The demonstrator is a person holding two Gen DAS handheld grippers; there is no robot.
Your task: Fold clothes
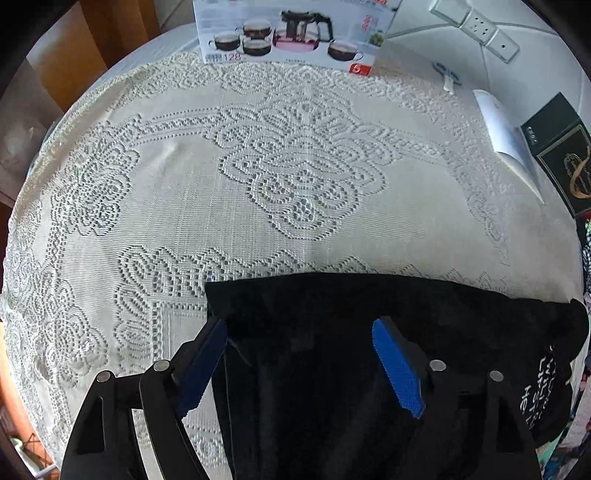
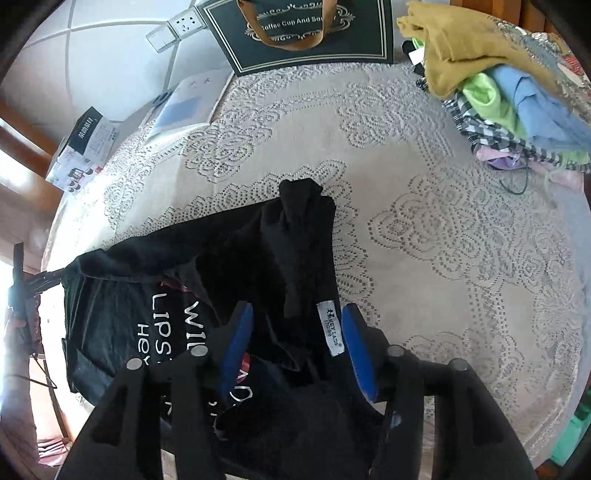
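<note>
A black T-shirt with white lettering (image 1: 332, 332) lies partly folded at the near edge of the lace-covered table (image 1: 258, 184). My left gripper (image 1: 299, 328) is open over the shirt's left edge, its blue pads (image 1: 399, 369) apart with dark cloth between and below them. In the right wrist view the same black shirt (image 2: 240, 258) shows a bunched sleeve and a white neck label (image 2: 330, 325). My right gripper (image 2: 297, 314) is open, its jaws standing either side of the label and collar; I cannot tell if they touch the cloth.
A tea-set box (image 1: 291, 33) stands at the table's far side. A black gift bag (image 2: 306, 33) and white booklet (image 2: 188, 103) sit by the wall. A pile of coloured clothes (image 2: 509, 96) lies at the far right. A wall socket (image 2: 177, 27) is behind.
</note>
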